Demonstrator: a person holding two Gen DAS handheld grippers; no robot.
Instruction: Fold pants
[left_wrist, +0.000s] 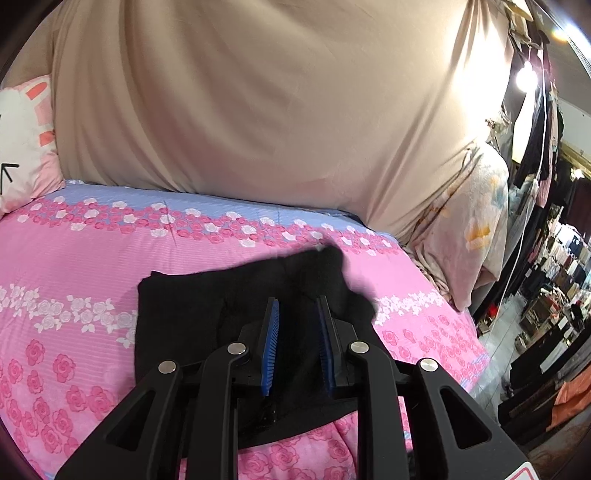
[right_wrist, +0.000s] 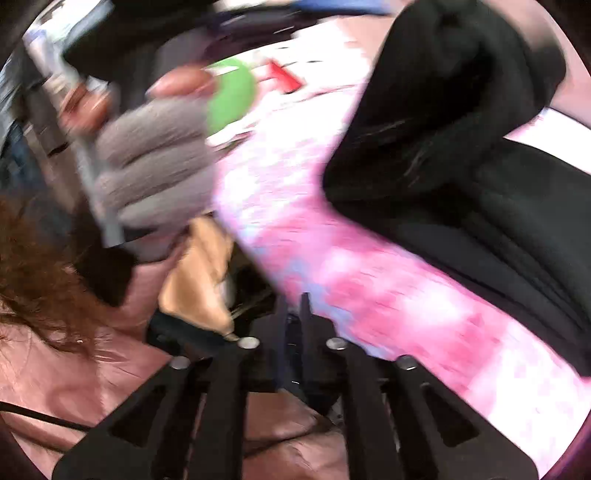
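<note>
The black pants (left_wrist: 192, 306) lie folded on a pink rose-print bedsheet (left_wrist: 92, 251). My left gripper (left_wrist: 298, 306) is low over their near part; black cloth fills the narrow gap between its blue pads (left_wrist: 271, 343), so it looks shut on a fold. The right wrist view is badly blurred. There the pants (right_wrist: 498, 229) lie at the right on the sheet (right_wrist: 369, 280), with a raised lump at the top. My right gripper (right_wrist: 300, 306) hangs off the bed's edge, apart from the pants. Its dark fingers look close together and hold nothing I can make out.
A beige drape (left_wrist: 258, 103) hangs behind the bed. A pink-and-white pillow (left_wrist: 26, 140) sits at far left, a pale bundled blanket (left_wrist: 469, 229) at far right, racks of clothes (left_wrist: 554, 258) beyond. A grey-gloved hand (right_wrist: 155, 162) grips the other tool's handle, above a pink jacket (right_wrist: 74, 387).
</note>
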